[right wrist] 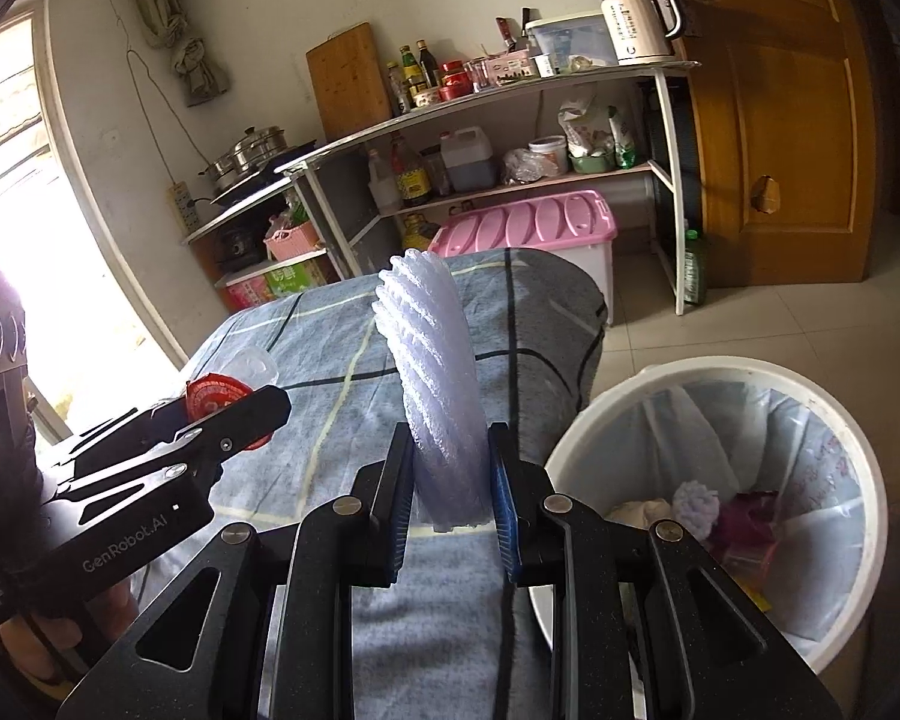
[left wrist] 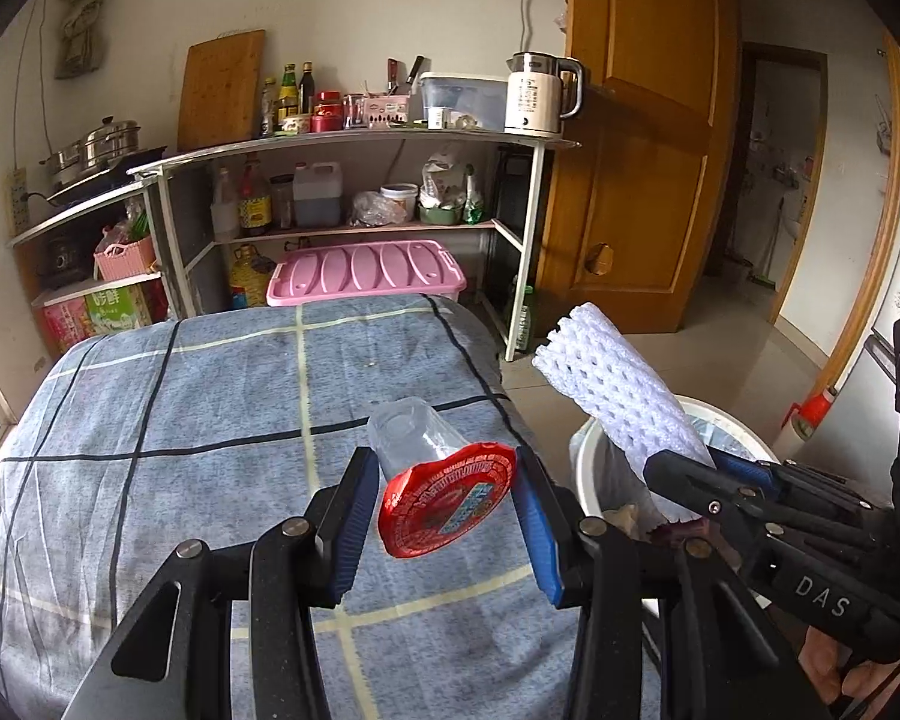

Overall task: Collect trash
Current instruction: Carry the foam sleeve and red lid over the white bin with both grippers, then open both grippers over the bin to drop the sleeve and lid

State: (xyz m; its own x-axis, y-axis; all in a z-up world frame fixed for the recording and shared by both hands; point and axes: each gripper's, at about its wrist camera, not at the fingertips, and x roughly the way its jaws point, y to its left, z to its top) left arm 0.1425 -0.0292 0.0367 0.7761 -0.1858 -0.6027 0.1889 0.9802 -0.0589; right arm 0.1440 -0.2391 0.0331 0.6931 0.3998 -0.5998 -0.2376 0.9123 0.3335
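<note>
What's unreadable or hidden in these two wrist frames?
- Bin contents: right wrist view, partly hidden by the bin wall and right gripper.
- Cup lid print: left wrist view, too blurred.
- Bin in left wrist view: mostly covered by the foam net.
- Table under the cloth: fully covered.

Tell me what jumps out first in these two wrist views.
The left gripper holds a clear plastic cup with a red foil lid over the blue checked cloth. Beside it, the right gripper is shut on a white foam net sleeve that stands upright between its fingers. To the right, on the floor, stands a white bin with a bag liner and some trash already inside.
</note>
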